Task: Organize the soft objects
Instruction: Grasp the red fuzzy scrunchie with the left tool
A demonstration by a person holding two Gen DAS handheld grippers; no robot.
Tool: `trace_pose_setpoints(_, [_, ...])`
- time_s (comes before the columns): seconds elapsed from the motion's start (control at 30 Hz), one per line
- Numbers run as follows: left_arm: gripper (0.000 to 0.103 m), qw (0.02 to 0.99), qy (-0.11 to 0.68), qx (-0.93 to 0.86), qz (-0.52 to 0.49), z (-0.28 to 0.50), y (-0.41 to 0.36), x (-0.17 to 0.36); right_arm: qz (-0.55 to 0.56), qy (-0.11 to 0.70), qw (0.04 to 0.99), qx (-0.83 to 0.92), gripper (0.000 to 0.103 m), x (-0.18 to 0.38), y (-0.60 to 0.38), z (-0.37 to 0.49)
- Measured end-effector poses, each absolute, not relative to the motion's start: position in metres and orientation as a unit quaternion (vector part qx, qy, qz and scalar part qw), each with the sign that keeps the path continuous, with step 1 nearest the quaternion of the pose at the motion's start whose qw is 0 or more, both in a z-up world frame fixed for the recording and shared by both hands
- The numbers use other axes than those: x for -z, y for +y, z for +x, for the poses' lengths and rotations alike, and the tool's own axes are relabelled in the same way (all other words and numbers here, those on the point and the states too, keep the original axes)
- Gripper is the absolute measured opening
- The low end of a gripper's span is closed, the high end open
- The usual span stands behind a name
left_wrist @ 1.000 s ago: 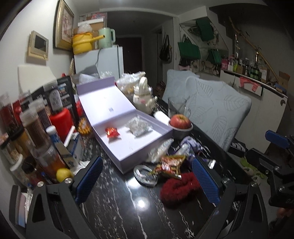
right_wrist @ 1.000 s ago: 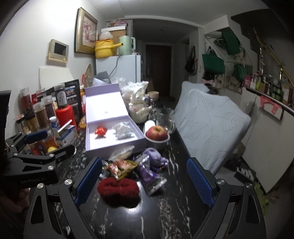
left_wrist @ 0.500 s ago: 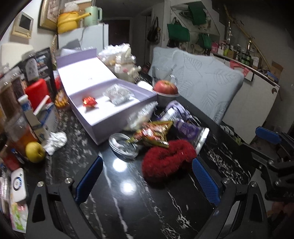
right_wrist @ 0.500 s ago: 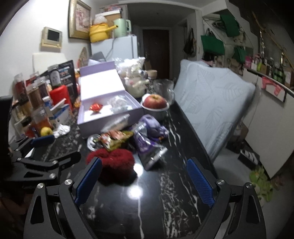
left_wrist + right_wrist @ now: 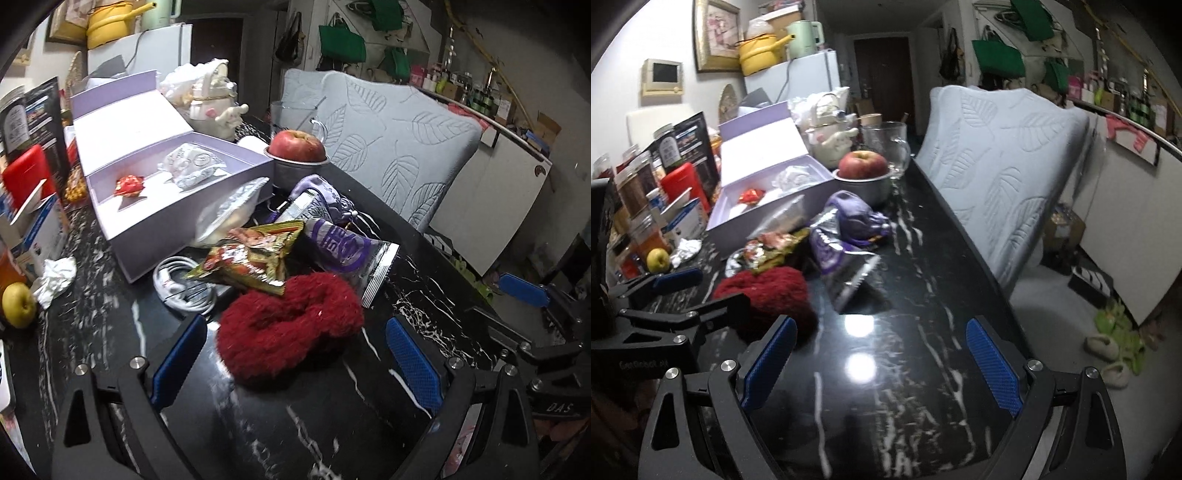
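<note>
A fluffy dark red scrunchie (image 5: pixel 291 326) lies on the black marble table (image 5: pixel 258 424), just ahead of and between the open fingers of my left gripper (image 5: pixel 295 363). It also shows in the right wrist view (image 5: pixel 768 291), partly behind the left gripper's fingers. Behind it lie a gold-red snack bag (image 5: pixel 251 258), a purple snack bag (image 5: pixel 347 251) and a purple pouch (image 5: pixel 317 192). An open lilac box (image 5: pixel 166 177) holds a red candy (image 5: pixel 129 183) and a clear packet (image 5: pixel 194 165). My right gripper (image 5: pixel 882 363) is open and empty over bare table.
A red apple in a metal bowl (image 5: pixel 297 147), a glass mug (image 5: pixel 888 144), a white cable coil (image 5: pixel 181 288), a yellow apple (image 5: pixel 16 304), crumpled tissue (image 5: pixel 55 278) and jars and boxes at the left edge (image 5: pixel 639 192). A grey leaf-pattern cushion (image 5: pixel 1008 162) lines the right side.
Both grippers have moved forward and tilted down toward the table. The red scrunchie now sits close between my left gripper's fingers. Both grippers stayed open.
</note>
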State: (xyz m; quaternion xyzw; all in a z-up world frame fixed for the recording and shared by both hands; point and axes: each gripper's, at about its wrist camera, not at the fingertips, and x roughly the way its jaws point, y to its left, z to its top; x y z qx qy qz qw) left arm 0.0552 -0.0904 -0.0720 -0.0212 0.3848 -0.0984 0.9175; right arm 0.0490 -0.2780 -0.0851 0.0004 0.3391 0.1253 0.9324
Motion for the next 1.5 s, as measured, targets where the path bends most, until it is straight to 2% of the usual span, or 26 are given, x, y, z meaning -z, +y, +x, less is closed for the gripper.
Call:
trace_pose_setpoints(0.37, [0.099,0.893,0.442,0.084,-0.017,0.098,-0.101,0.106,0.008,0.36,0.925,-0.118,0.095,0.102,-0.293,0.068])
trace_pose_setpoints(0.5, [0.099,0.879,0.465,0.095,-0.05,0.105,-0.096,0.119,0.025,0.369,0.921,-0.124,0.095,0.107,-0.297,0.075])
trace_pose_setpoints(0.73, [0.099,0.887,0.455,0.08,-0.012,0.107,-0.105,0.125,0.032,0.386,0.914,-0.122,0.095,0.114,-0.296,0.088])
trace_pose_setpoints(0.8, [0.092,0.89,0.449,0.085,-0.004,0.108,-0.105,0.126,0.031,0.387,0.914,-0.121,0.095,0.114,-0.294,0.089])
trace_pose_setpoints(0.87, [0.079,0.891,0.442,0.1,0.003,0.103,-0.106,0.125,0.032,0.388,0.913,-0.123,0.095,0.113,-0.292,0.09])
trace_pose_setpoints(1.0, [0.062,0.891,0.437,0.123,0.021,0.091,-0.105,0.122,0.036,0.395,0.908,-0.135,0.095,0.116,-0.285,0.091])
trace_pose_setpoints(1.5, [0.061,0.888,0.447,0.108,-0.012,0.044,-0.051,0.113,-0.004,0.399,0.9,-0.176,0.095,0.118,-0.237,0.081])
